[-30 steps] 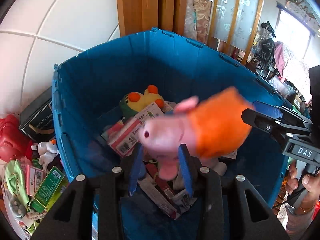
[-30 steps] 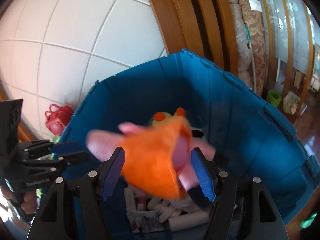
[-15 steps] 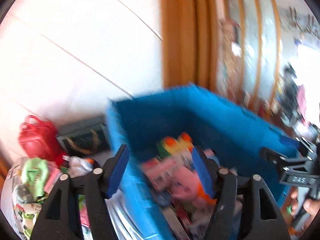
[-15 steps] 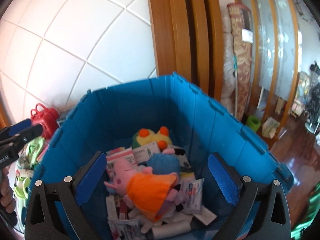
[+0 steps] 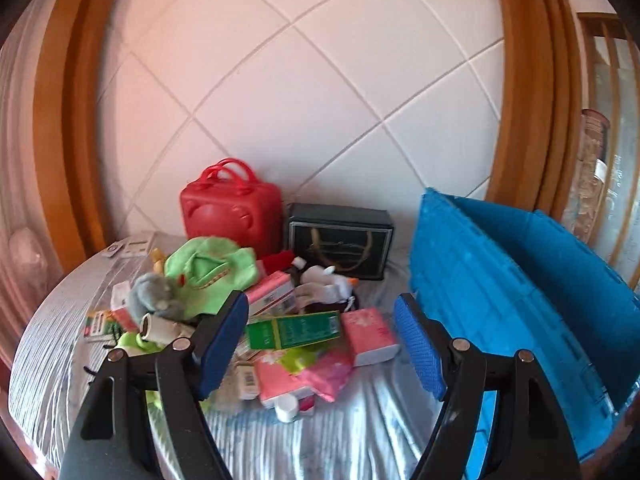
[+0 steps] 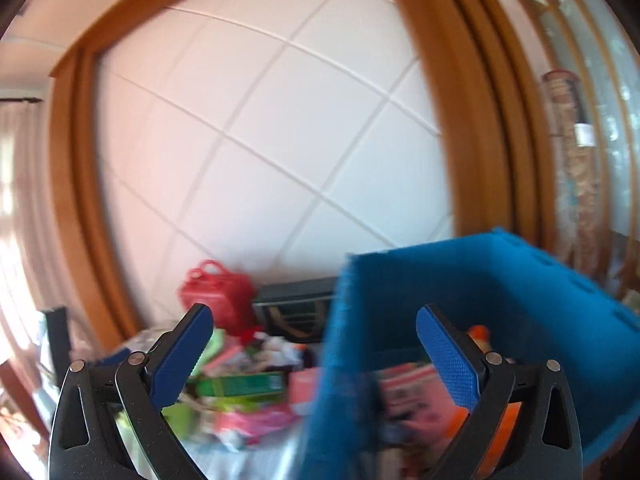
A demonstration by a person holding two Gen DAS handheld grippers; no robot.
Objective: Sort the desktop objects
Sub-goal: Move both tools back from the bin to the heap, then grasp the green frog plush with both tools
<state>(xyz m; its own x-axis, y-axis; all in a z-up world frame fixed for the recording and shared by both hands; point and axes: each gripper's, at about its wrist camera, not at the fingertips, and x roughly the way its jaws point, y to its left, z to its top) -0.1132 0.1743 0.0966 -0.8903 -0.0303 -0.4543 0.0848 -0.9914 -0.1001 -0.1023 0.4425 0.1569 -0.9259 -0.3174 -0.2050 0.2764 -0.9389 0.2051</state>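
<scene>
Facing the blue crate [image 5: 500, 280] at 3 o'clock, I see the desktop clutter pile [image 5: 280, 320] at 12; my left gripper [image 5: 320, 344] is opening, empty, and my right gripper [image 6: 316, 360] gapes wide, released.

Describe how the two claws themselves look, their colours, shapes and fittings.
Both look alike. The left claw and right claw each have two black angular plastic fingers with cut-out slots and silver pivot bolts, tipped with blue, finely textured pads. No cables, markings or sleeves show.
</scene>
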